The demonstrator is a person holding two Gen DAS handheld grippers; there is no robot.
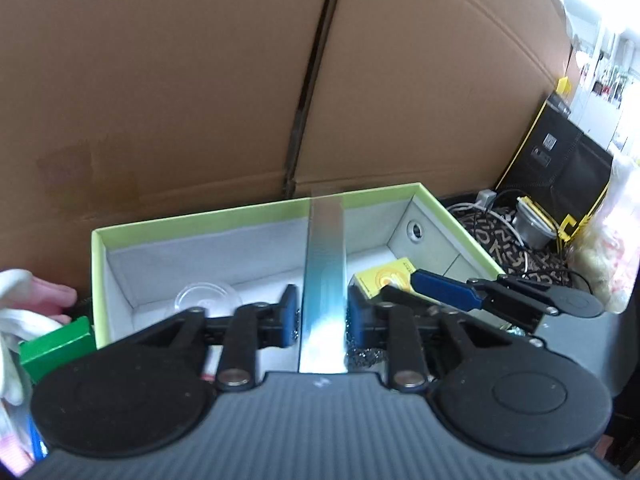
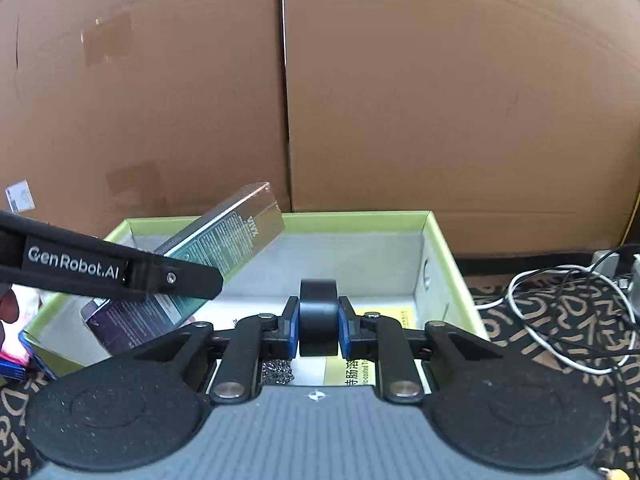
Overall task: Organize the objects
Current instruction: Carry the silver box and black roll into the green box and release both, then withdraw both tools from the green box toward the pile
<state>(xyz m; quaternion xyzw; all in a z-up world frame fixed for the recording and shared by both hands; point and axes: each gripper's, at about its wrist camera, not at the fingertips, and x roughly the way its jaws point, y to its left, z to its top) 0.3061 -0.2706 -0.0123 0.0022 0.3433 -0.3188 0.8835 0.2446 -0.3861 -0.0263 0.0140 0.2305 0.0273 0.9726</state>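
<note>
A green-rimmed open box [image 1: 200,218] with a grey inside stands in front of me. My left gripper [image 1: 322,312] is shut on a long shiny iridescent carton [image 1: 324,264] and holds it tilted over the box; the carton shows in the right wrist view [image 2: 224,248] with the left gripper's arm [image 2: 100,268] across it. My right gripper [image 2: 319,326] is shut on a black roll of tape [image 2: 319,312] above the box [image 2: 360,216]. In the left wrist view the right gripper [image 1: 404,286] reaches in from the right. A yellow packet [image 1: 386,280] and a clear lid [image 1: 206,300] lie inside.
Large cardboard panels [image 2: 440,100] stand behind the box. A metal scourer [image 2: 276,372] lies under the right gripper. White and black cables [image 2: 560,312] lie on the patterned cloth at right. A black-and-yellow bag [image 1: 560,160], a green carton [image 1: 56,346] and white gloves [image 1: 16,312] surround the box.
</note>
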